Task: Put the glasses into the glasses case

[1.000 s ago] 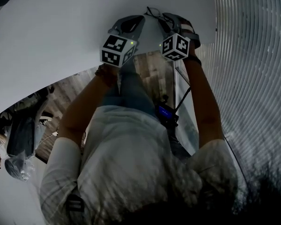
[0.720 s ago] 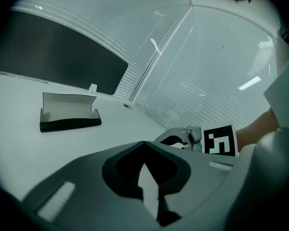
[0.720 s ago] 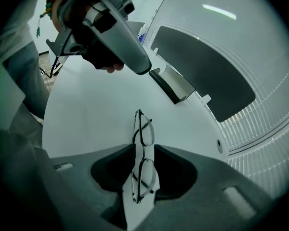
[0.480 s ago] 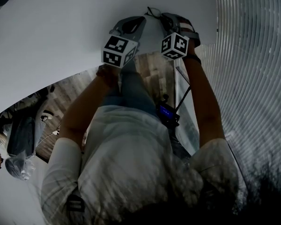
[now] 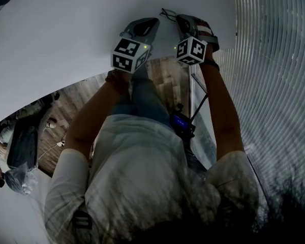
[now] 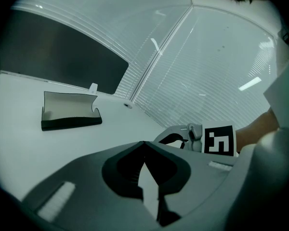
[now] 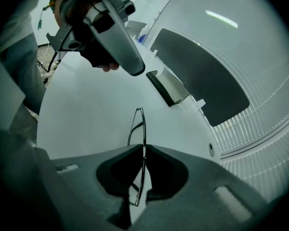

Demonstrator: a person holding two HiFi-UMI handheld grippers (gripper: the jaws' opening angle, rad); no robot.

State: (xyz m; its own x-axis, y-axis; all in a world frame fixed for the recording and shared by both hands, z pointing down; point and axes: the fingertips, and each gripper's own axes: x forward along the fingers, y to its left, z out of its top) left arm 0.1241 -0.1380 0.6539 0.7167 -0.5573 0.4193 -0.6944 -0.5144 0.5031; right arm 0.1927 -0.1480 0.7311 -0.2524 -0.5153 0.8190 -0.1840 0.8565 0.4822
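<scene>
Thin dark-framed glasses (image 7: 137, 129) stand on edge on the white table (image 7: 86, 109), and the frame runs straight between my right gripper's (image 7: 143, 147) jaws. Those jaws have just been closing and now pinch the frame. In the head view the glasses (image 5: 167, 12) show only as thin dark wires by the right gripper (image 5: 179, 19). The open glasses case (image 6: 70, 112), dark outside and pale inside, lies further out on the table, also seen as the case (image 7: 167, 87) in the right gripper view. My left gripper (image 6: 144, 143) hovers beside the right one, shut and empty.
A dark panel (image 6: 62, 57) runs along the table's far side, with a round cable hole (image 6: 128, 105) near it. Window blinds (image 6: 207, 57) fill the background. The left gripper (image 7: 113, 28) hangs over the table close to the case.
In the head view both hands stay where they were. The right gripper's marker cube has tilted a little.
</scene>
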